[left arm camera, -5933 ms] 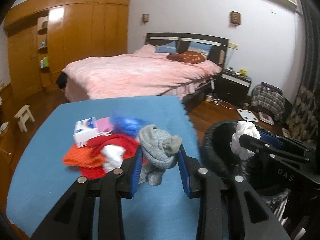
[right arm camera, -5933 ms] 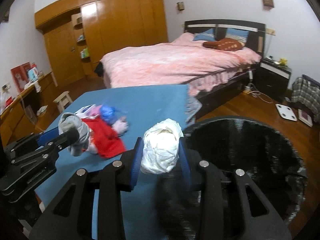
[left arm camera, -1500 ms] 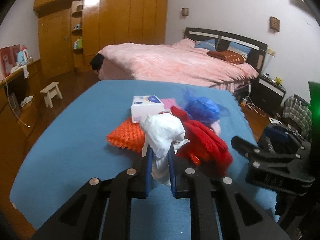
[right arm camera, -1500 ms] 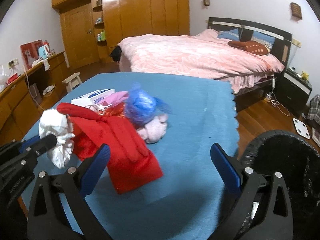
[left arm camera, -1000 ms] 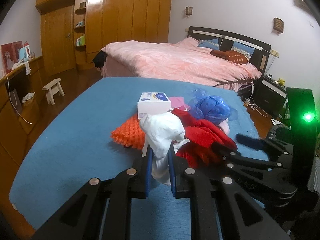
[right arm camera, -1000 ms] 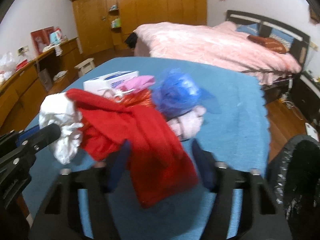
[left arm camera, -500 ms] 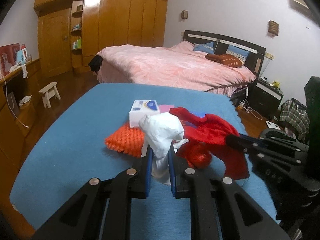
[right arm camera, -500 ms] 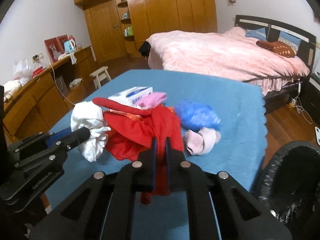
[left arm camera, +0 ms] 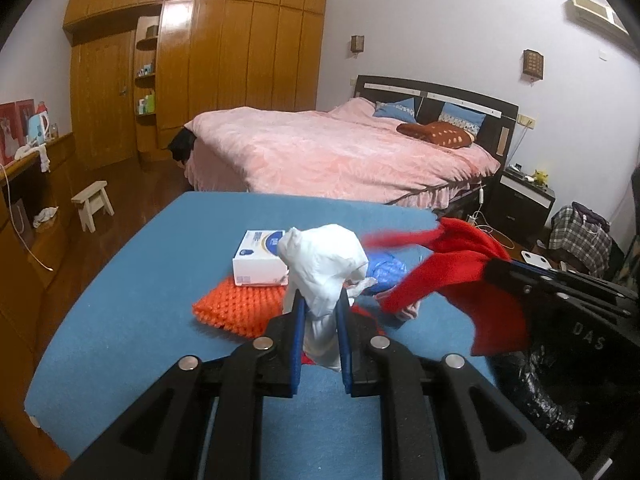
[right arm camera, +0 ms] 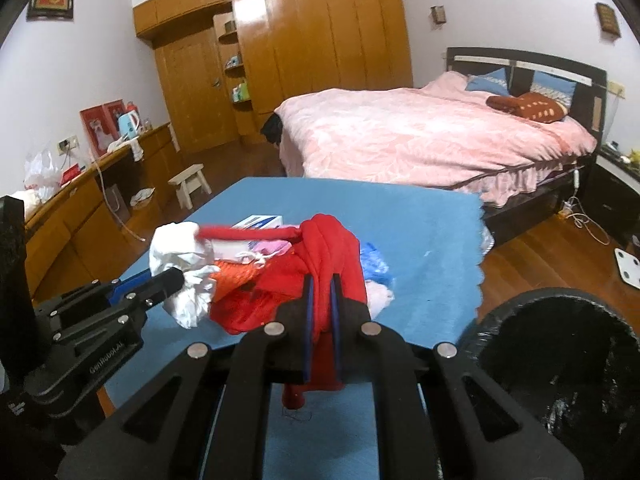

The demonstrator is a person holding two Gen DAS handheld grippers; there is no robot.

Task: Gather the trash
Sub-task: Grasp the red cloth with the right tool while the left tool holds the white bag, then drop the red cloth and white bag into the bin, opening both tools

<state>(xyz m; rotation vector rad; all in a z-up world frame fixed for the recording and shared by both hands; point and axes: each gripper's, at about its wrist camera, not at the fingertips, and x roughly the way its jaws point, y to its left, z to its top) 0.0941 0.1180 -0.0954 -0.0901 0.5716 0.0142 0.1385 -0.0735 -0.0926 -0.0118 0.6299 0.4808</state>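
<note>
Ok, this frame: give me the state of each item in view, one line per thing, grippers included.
left gripper: shut on the white wad.
white wad: crumpled, held off the table.
right gripper: shut on the red cloth.
red cloth: bunched, lifted, sleeve trailing sideways.
white box: closed, lying on the orange mesh item.
black bin: open, lined, beside the table.

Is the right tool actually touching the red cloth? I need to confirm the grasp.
Touching. The right wrist view shows the right tool shut on the red cloth, fabric pinched between both blue pads.
</note>
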